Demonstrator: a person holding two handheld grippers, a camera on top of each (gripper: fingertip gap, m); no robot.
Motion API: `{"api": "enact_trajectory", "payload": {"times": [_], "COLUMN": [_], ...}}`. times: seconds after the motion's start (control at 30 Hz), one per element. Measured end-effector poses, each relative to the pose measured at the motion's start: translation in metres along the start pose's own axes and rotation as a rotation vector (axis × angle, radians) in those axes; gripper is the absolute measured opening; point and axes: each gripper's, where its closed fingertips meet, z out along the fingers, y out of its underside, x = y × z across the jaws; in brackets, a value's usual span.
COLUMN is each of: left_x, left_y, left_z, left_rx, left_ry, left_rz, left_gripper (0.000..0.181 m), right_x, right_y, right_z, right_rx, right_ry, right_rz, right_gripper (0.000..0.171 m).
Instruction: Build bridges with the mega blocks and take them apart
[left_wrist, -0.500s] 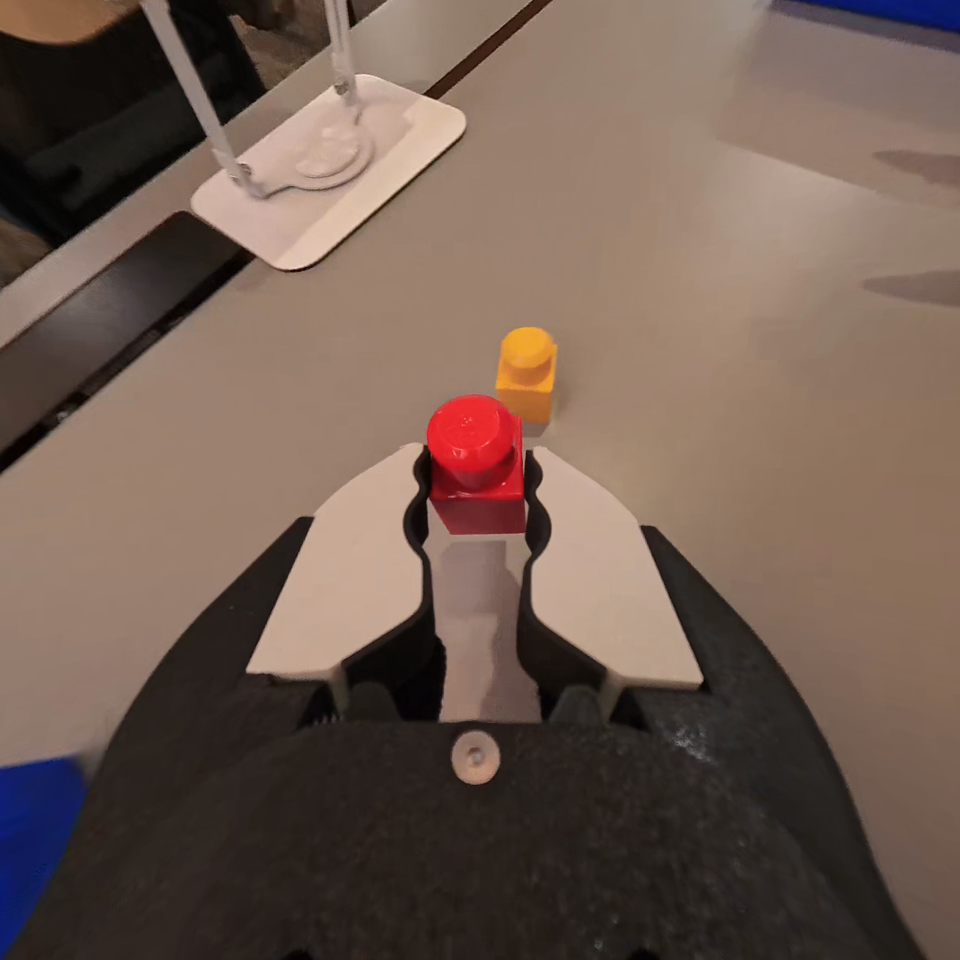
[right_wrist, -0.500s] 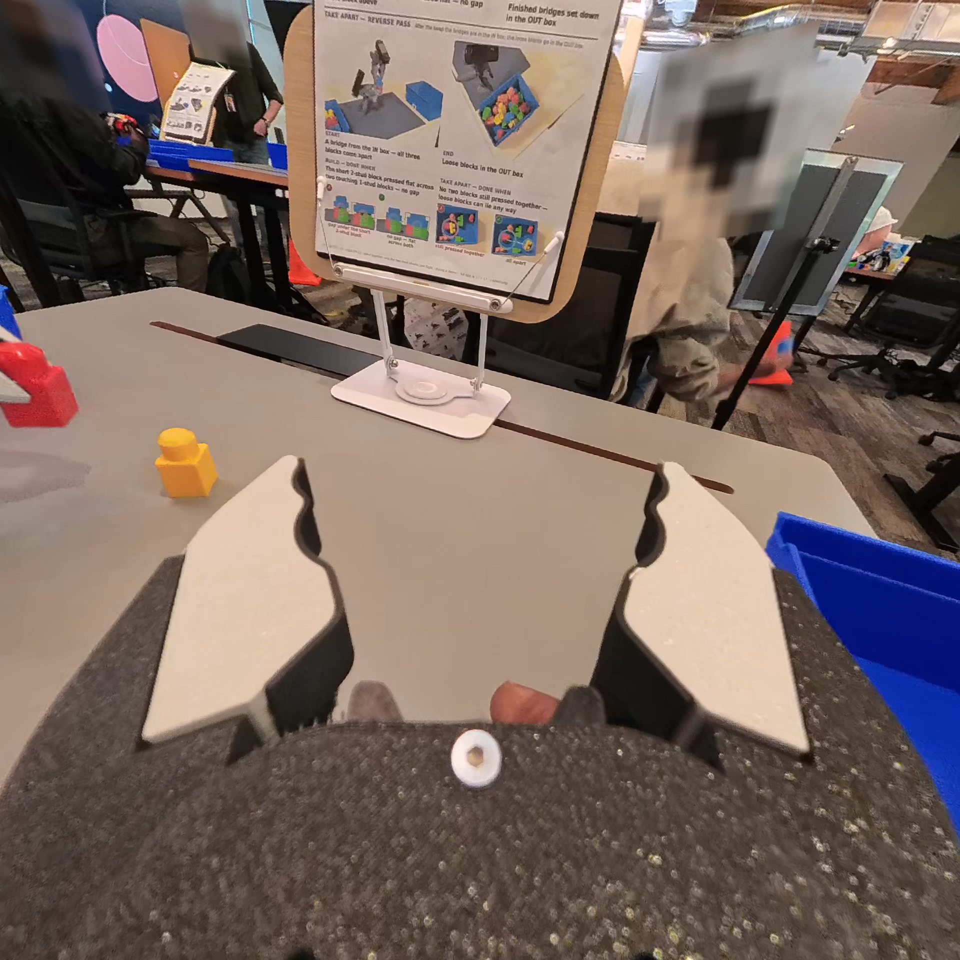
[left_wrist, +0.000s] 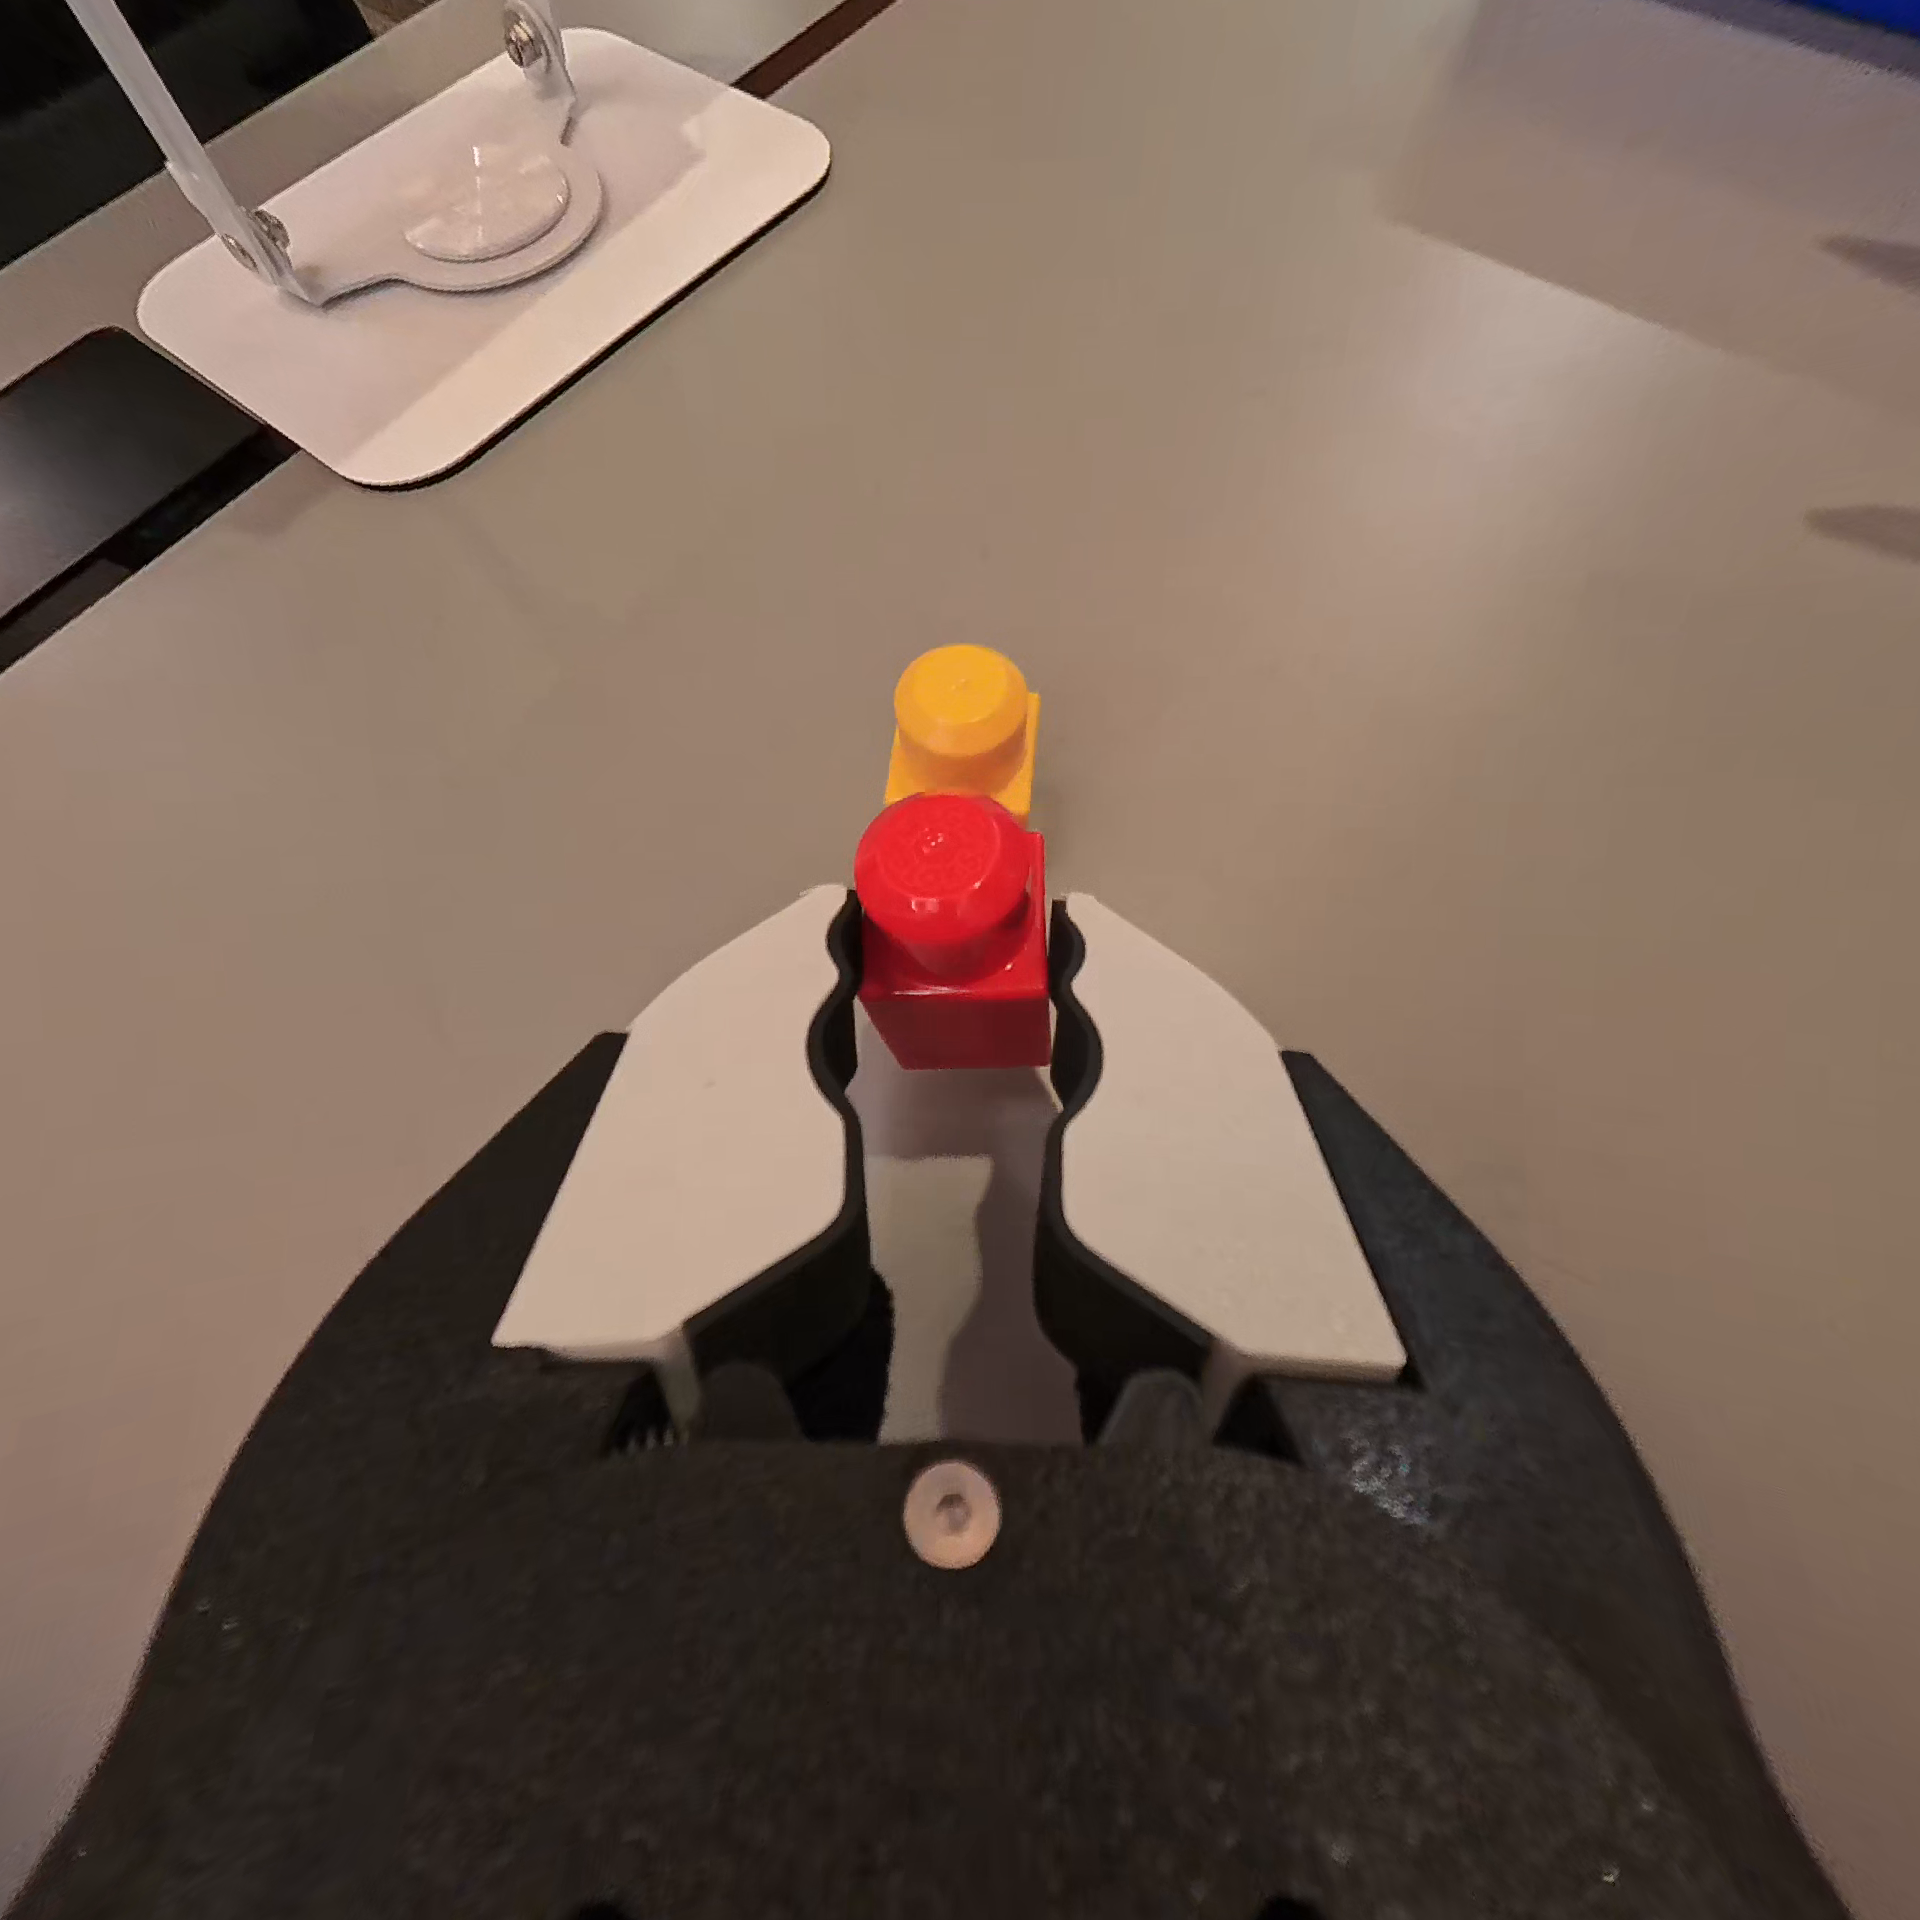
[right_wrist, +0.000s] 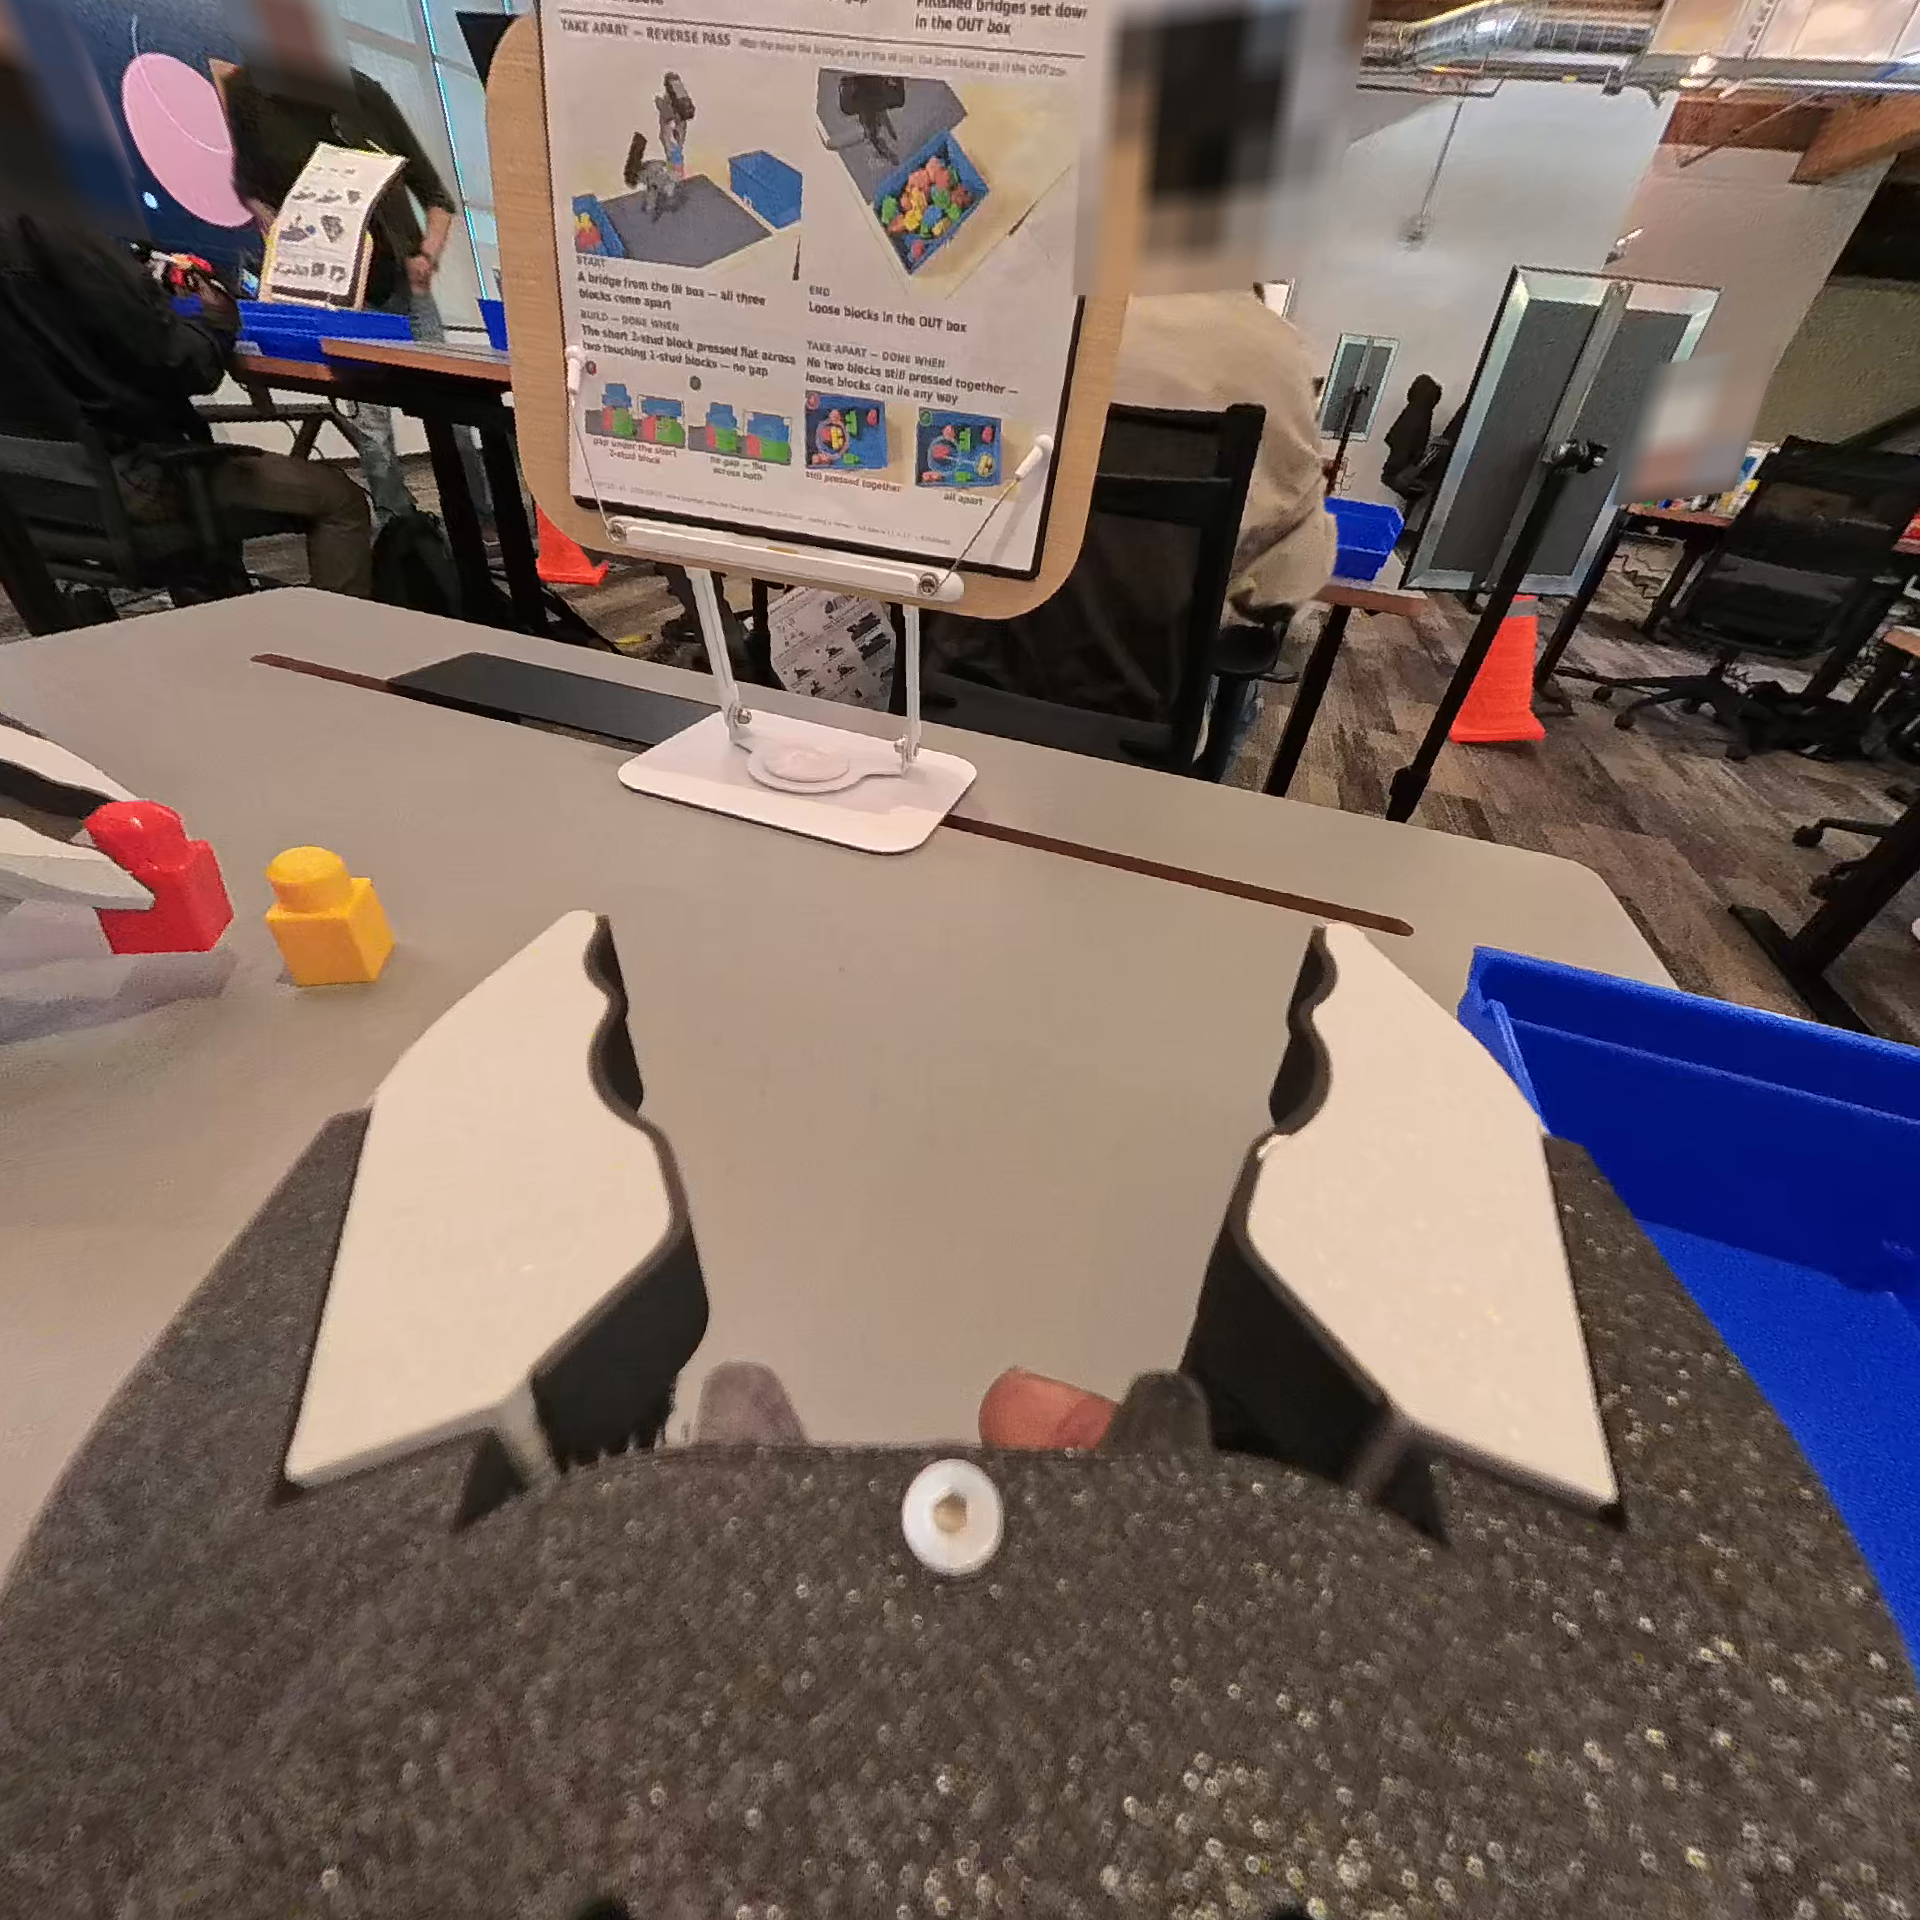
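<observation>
On the grey table (right_wrist: 935, 1039), the wide-open, empty right gripper (right_wrist: 956, 1049) waits while the left gripper (left_wrist: 951, 987), clamped on the glossy red 1-stud block (left_wrist: 956, 997), could nudge the yellow 1-stud block (left_wrist: 961, 727) just beyond it if lowered too close.

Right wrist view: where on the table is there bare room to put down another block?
Bare: the table between the open right tongs, up to the stand base and blue bin. Crowded: far left, red block in the left tongs beside the yellow block.
</observation>
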Motion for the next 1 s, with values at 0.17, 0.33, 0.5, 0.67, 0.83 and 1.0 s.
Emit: {"api": "enact_trajectory", "payload": {"times": [0.17,0.33,0.5,0.67,0.83,1.0], "left_x": [0.001,0.001,-0.002,0.001,0.000,0.001], "left_y": [0.005,0.005,0.004,0.007,0.009,0.008], "left_z": [0.005,0.006,0.012,0.022,0.026,0.029], "left_rx": [-0.018,-0.021,-0.017,-0.022,-0.015,0.001], "left_ry": [0.007,0.013,0.015,0.043,0.049,0.062], "left_rz": [-0.002,-0.001,-0.011,-0.011,-0.012,0.003], "left_gripper": [0.034,0.033,0.033,0.034,0.034,0.034], "right_x": [0.002,0.000,-0.002,-0.001,0.002,0.002], "right_y": [-0.001,-0.004,-0.004,-0.003,-0.002,-0.001], "right_z": [0.000,0.001,0.002,0.002,0.000,0.000], "right_rx": [0.004,0.007,0.007,0.007,0.005,0.003], "right_ry": [0.002,-0.003,-0.007,-0.004,0.003,0.002], "right_rz": [0.003,-0.001,0.000,-0.001,0.002,0.003], "right_gripper": [0.120,0.119,0.119,0.119,0.119,0.119]}}
